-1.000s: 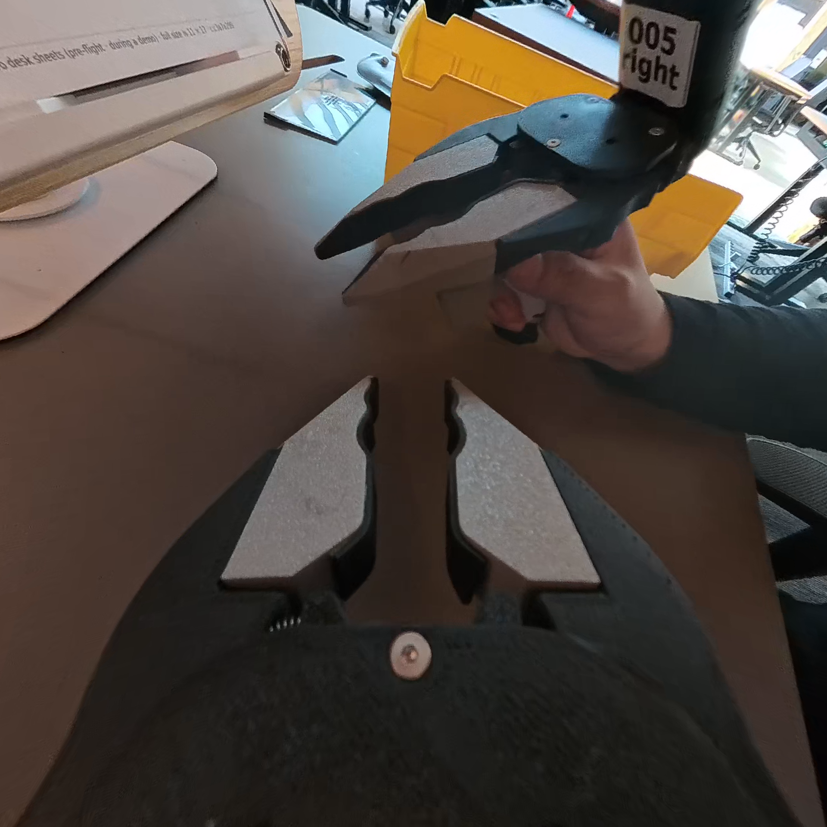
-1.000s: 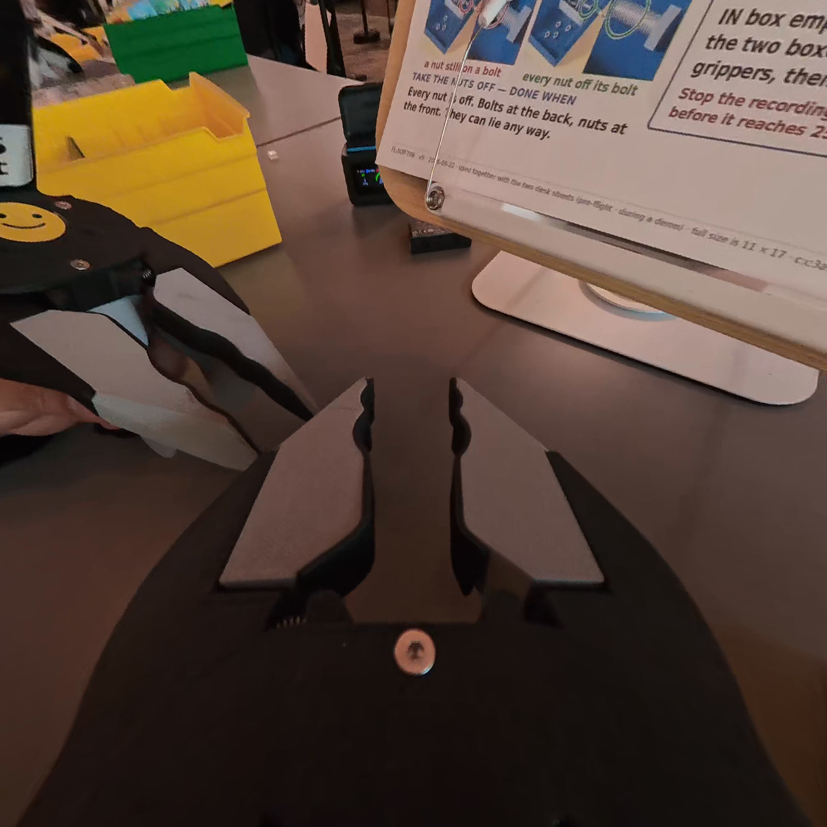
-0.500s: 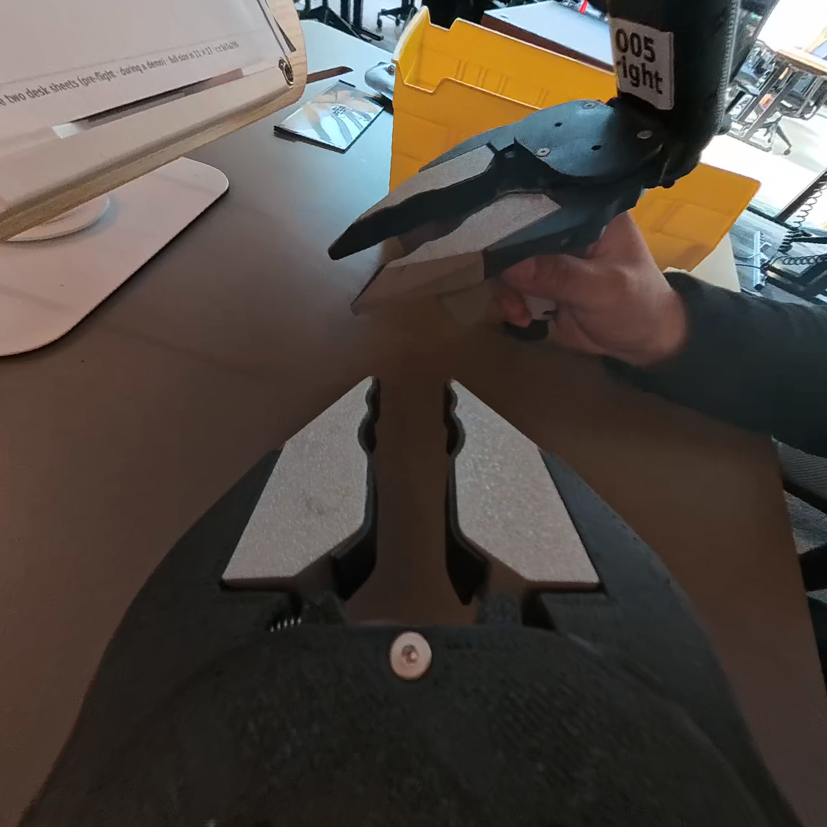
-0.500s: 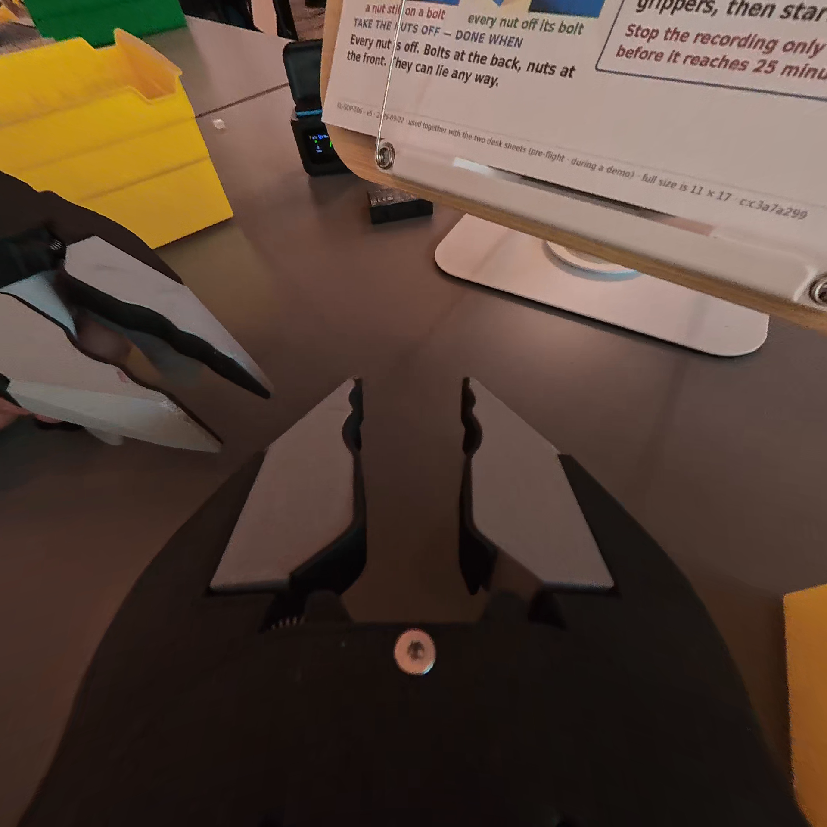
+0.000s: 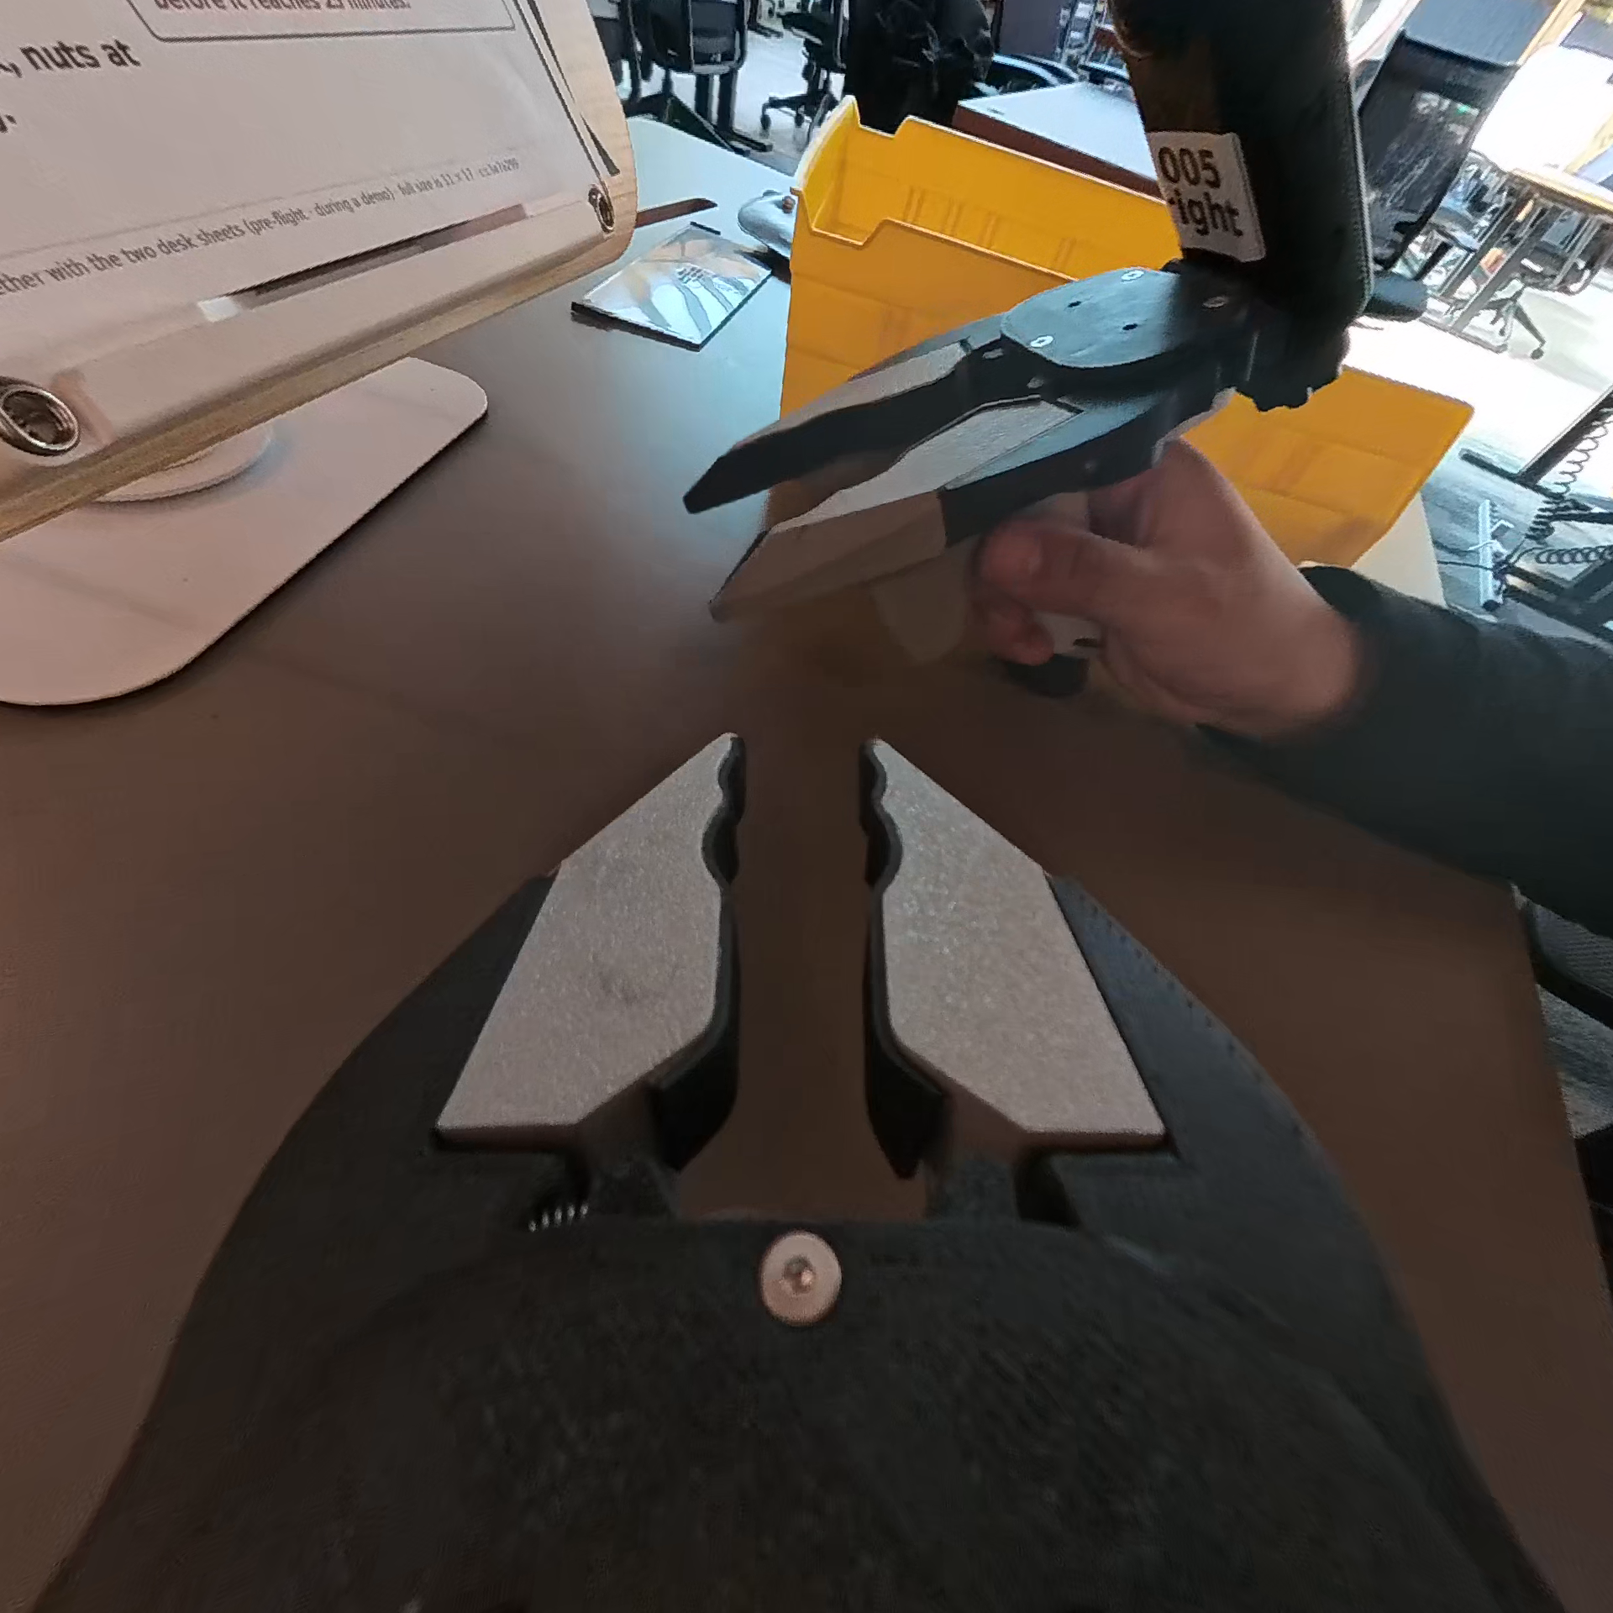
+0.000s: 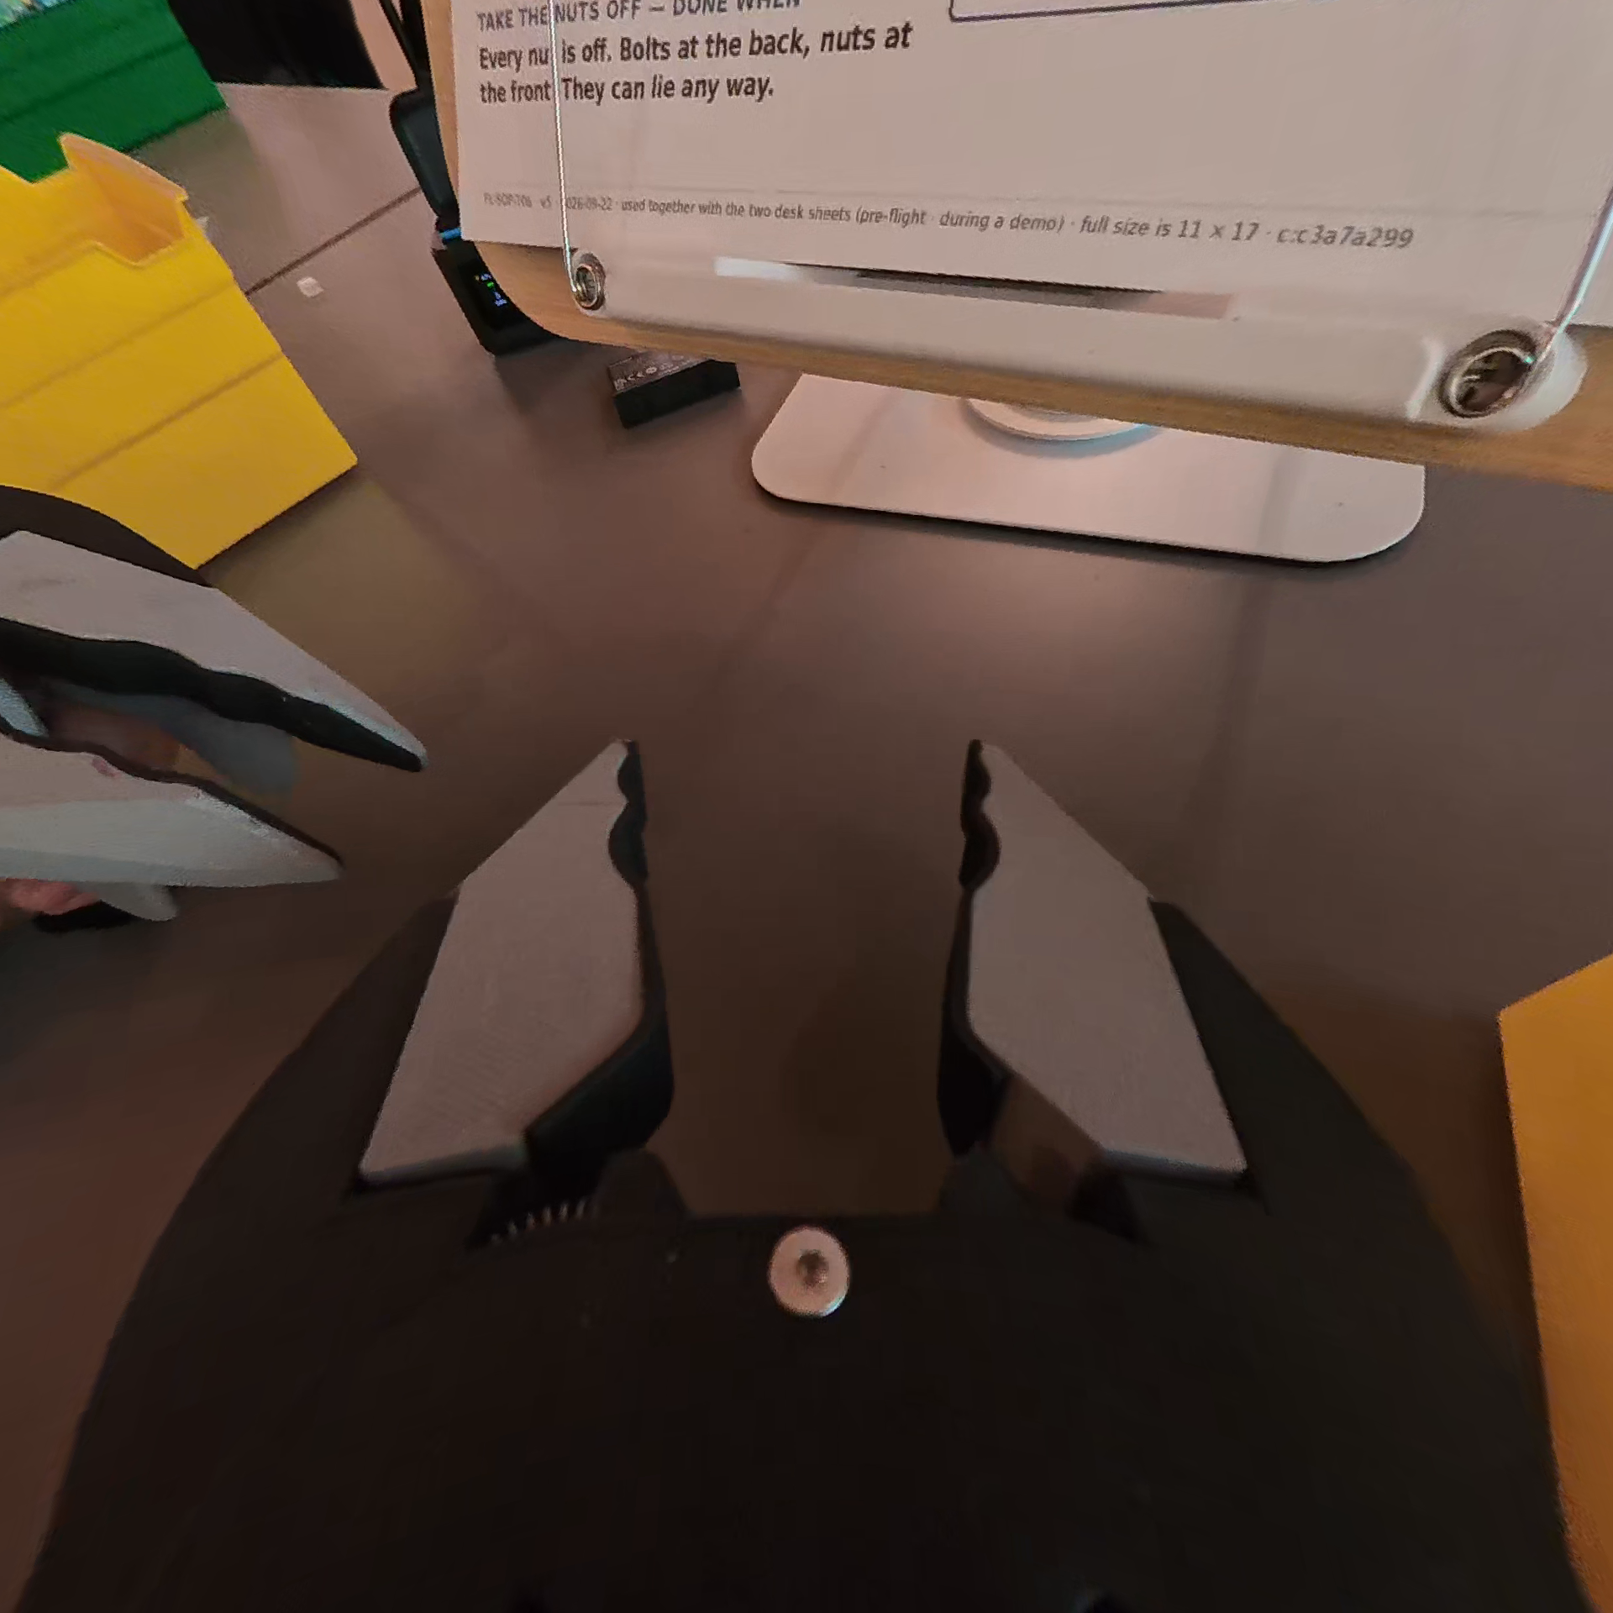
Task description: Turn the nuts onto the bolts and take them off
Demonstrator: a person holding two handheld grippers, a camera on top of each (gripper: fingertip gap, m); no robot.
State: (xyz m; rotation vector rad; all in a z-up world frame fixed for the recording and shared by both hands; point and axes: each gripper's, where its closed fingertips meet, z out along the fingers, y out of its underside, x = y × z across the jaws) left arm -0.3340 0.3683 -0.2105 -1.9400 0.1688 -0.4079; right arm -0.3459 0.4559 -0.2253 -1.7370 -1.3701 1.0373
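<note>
**Both grippers hanging empty over the table, no nuts or bolts in sight**

The dark table (image 5: 367,785) is filling both views, bare in the middle. On it, at ten o'clock in the left wrist view, a sign stand (image 5: 262,489) is carrying a large printed sheet (image 5: 288,131); there is readable writing on it, which I am leaving unquoted. A yellow bin (image 5: 943,288) is sitting at one o'clock in that view, and another yellow bin (image 6: 131,393) at ten o'clock in the right wrist view.

The left gripper (image 5: 803,768) is hovering with its fingers a little apart and nothing between them. The right gripper (image 6: 803,768) is standing wider spread, also empty; a hand (image 5: 1161,611) is holding it, and a white tag (image 5: 1209,192) with printed characters is wrapped on its post.

Smaller things: a picture card (image 5: 676,292) at twelve o'clock, and a small black device (image 6: 484,297) with a lit screen beside a black block (image 6: 672,388).

The nuts and bolts are not showing anywhere; they are probably inside a bin, though neither interior is visible. Judging by the task, they will likely be small, hard, smooth metal, prone to slipping and rolling. Best taking a bolt across its head or shank, and a nut across its flats.
</note>
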